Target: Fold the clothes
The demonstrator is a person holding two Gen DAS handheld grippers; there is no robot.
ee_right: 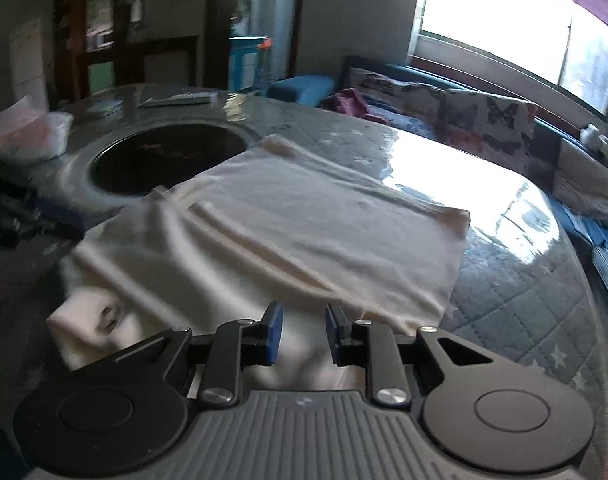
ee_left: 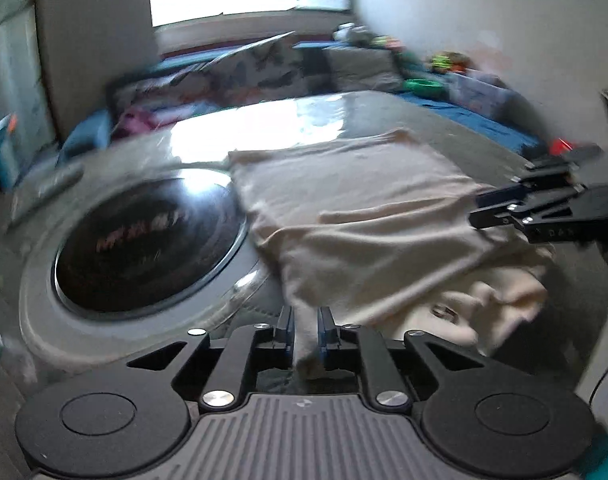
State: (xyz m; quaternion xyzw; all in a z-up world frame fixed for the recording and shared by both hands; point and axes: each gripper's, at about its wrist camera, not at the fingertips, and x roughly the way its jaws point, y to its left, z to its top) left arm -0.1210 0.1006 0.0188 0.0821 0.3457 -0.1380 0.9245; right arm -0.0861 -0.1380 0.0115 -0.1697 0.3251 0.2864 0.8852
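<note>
While both cameras are blurring with motion, the left gripper is sitting low at the near edge of the table, its two blue-padded fingers drawn close and pinching a fold of the cream garment between them. One garment only is lying here, spread across the table's glossy quilted cover, its near part bunching and draping over the edge. The right gripper is hovering over that same near edge, fingers standing wider apart; pale cloth is showing in the gap, but whether the pads are actually gripping it cannot be told. From the left wrist view the right gripper is reaching in sideways at the garment's far right edge, its tip lying against the cloth. One round dark inset is sitting in the tabletop just beside the garment's far corner; red lettering on it is smearing beyond reading. A small dark mark inside the bunched cloth is too blurred to identify.
</note>
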